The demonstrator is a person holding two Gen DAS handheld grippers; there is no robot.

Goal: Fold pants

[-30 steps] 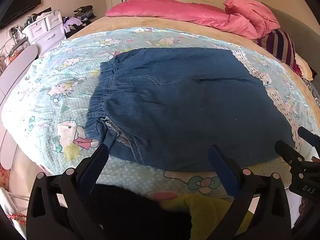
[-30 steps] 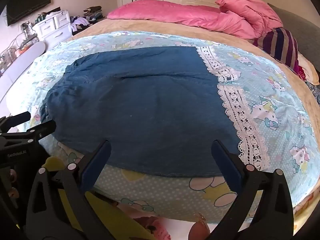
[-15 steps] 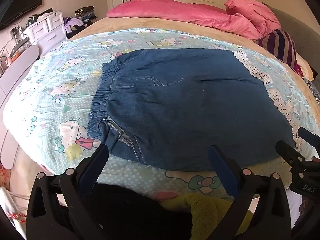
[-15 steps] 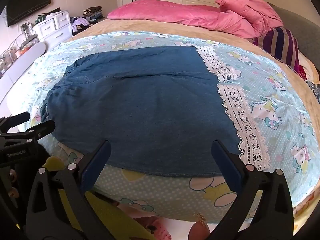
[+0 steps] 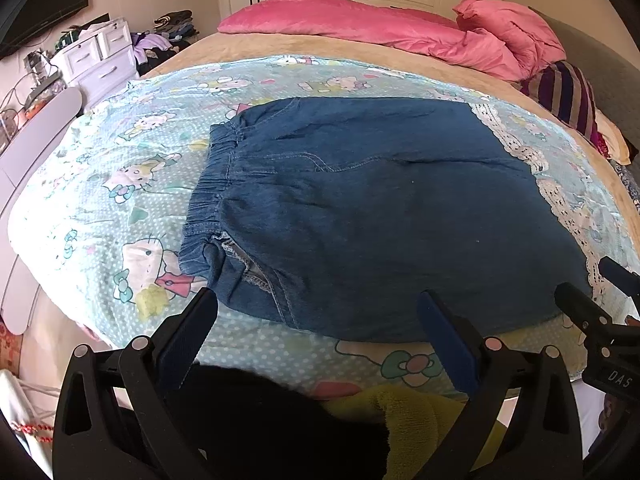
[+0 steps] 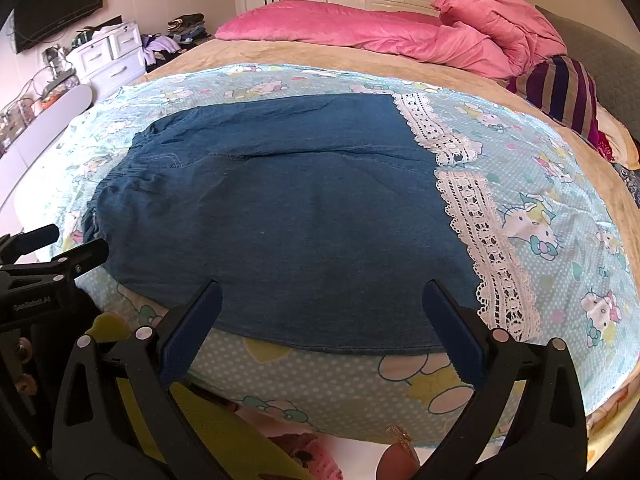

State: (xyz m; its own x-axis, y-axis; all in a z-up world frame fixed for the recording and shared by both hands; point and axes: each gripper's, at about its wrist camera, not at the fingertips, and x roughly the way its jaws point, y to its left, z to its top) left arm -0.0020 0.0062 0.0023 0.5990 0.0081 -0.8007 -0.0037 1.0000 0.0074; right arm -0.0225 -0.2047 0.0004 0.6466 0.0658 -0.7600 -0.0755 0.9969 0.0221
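Just ahead of both wide-open, empty grippers, left gripper (image 5: 316, 320) near the elastic waistband (image 5: 208, 196) and right gripper (image 6: 320, 312) near the white lace hems (image 6: 480, 240), blue denim pants (image 6: 280, 220) lie flat on a cartoon-print sheet (image 5: 100, 208) covering the bed (image 6: 360, 56).

One pair of denim pants (image 5: 360, 208), one cartoon-print sheet (image 5: 120, 184), two grippers, one striped pillow (image 6: 560, 92).
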